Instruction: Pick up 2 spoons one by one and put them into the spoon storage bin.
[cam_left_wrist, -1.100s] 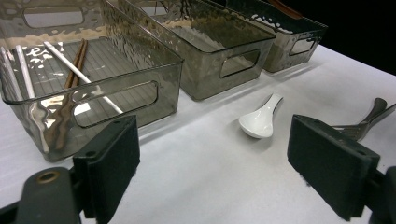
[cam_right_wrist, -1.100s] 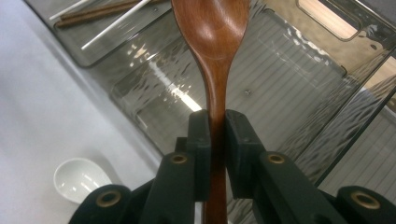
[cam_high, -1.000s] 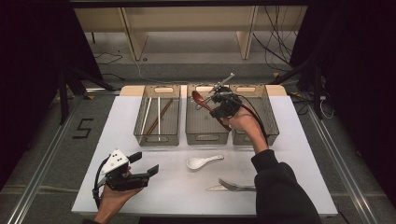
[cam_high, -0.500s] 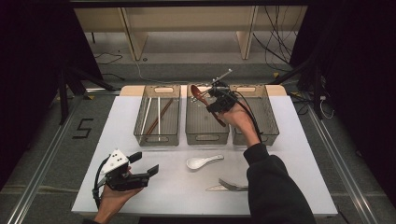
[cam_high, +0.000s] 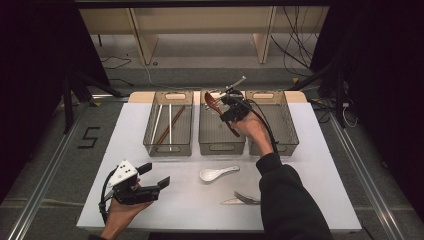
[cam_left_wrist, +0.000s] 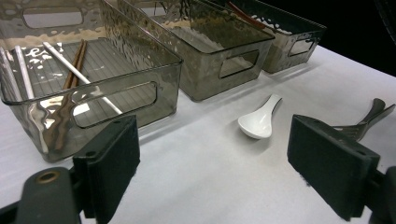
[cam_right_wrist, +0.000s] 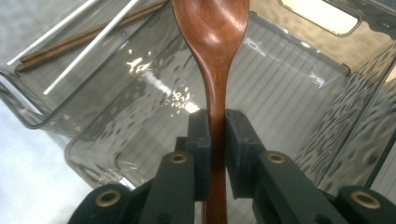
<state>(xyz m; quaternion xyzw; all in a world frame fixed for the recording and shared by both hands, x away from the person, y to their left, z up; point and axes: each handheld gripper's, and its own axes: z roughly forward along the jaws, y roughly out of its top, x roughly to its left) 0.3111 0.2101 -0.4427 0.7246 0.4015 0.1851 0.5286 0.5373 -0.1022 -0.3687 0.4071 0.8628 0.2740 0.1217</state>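
My right gripper (cam_high: 226, 109) is shut on a brown wooden spoon (cam_right_wrist: 215, 56), its pads clamped on the handle. It holds the spoon (cam_high: 212, 100) over the middle clear bin (cam_high: 221, 145), bowl toward the far left. My left gripper (cam_high: 150, 176) rests low near the table's front left, open, with nothing between its pads (cam_left_wrist: 112, 163). A white ceramic spoon (cam_high: 216, 173) lies on the white table in front of the middle bin, and the left gripper view shows the same white spoon (cam_left_wrist: 259, 120) ahead. A dark fork (cam_high: 245, 198) lies near the front, by the right sleeve.
Three clear bins stand in a row at the back. The left bin (cam_high: 168, 147) holds white and brown chopsticks (cam_left_wrist: 74, 70). The right bin (cam_high: 287, 125) sits partly behind the right hand. Bare table (cam_high: 190, 200) lies between the grippers at the front.
My right gripper has carried the wooden spoon a little to the left and lower over the middle bin. The left gripper has stayed put.
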